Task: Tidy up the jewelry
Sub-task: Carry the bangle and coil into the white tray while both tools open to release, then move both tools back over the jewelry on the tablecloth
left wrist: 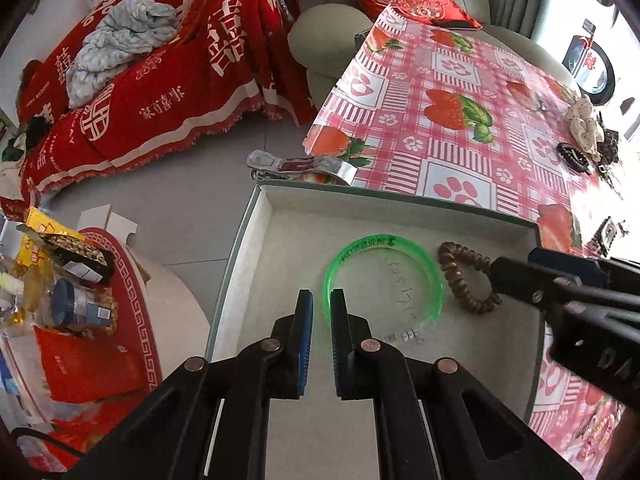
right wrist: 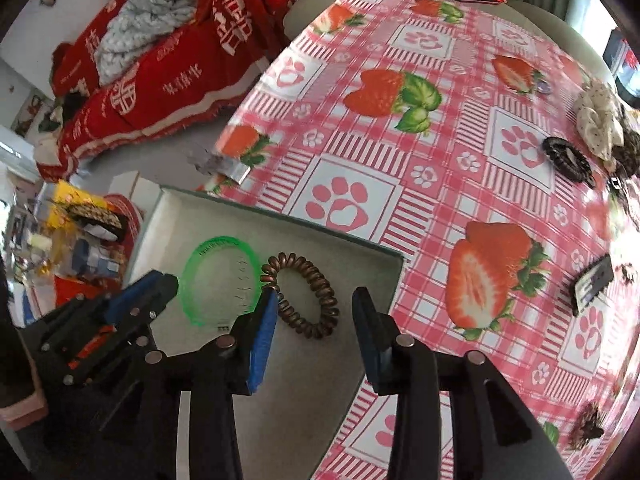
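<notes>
L hand-held gripper [left wrist: 321,300] closed, nothing in it, over box [left wrist: 400,208] on table [left wrist: 440,92]. R hand-held gripper [right wrist: 316,300] jaws apart, empty, above brown coil band [right wrist: 316,328]. Green bangle [left wrist: 436,300] beside it, both inside box.

green bangle [left wrist: 382,278]: flat in box [left wrist: 280,248] | brown coil hair tie [left wrist: 466,278]: flat, just beside it

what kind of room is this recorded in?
Most likely a home living room: a sofa under a red wedding-style throw, a table with a strawberry-print plastic cloth, and a cluttered side table with snacks.
</notes>
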